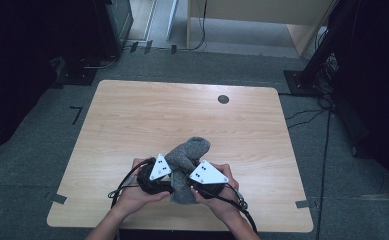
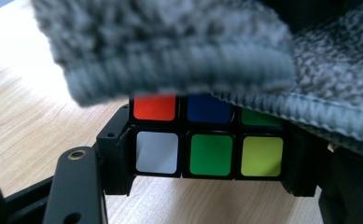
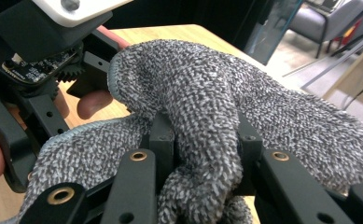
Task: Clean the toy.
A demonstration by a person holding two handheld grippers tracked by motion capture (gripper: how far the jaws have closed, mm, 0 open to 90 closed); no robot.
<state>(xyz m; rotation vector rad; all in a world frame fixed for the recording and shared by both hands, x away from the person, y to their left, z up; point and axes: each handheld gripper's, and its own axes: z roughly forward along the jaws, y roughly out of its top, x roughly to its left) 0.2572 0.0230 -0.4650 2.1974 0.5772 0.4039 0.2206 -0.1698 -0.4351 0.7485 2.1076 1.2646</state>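
Step in hand, as judged: cloth (image 1: pixel 184 165) is being worked over/around a puzzle cube (image 2: pixel 207 140), prob. wrapping or covering it.

Left gripper (image 2: pixel 207 154) is clamped narrow on the cube; jaws press its two sides, white/green/yellow row faces the cam, red + blue squares just above, top row partly hidden by the cloth edge. Right gripper (image 3: pixel 200 144) is pinched on a bunched fold of the grey knit cloth; fabric is squeezed between the pads.

To do it well: cube grip should be kept firm and level by the left, no twist. Fold should be pulled by the right over the cube top in one smooth drag, w/o tugging the cube out of the jaws. Slack should be kept low so the cloth isn't snagged on the jaw corners.

Position: cube sits between left jaws, just above the table (image 1: pixel 132 120), near its front edge. Cloth is draped on top of the cube, touching it, and runs across to the right gripper beside it. Grippers are close together, hands nearly touching.
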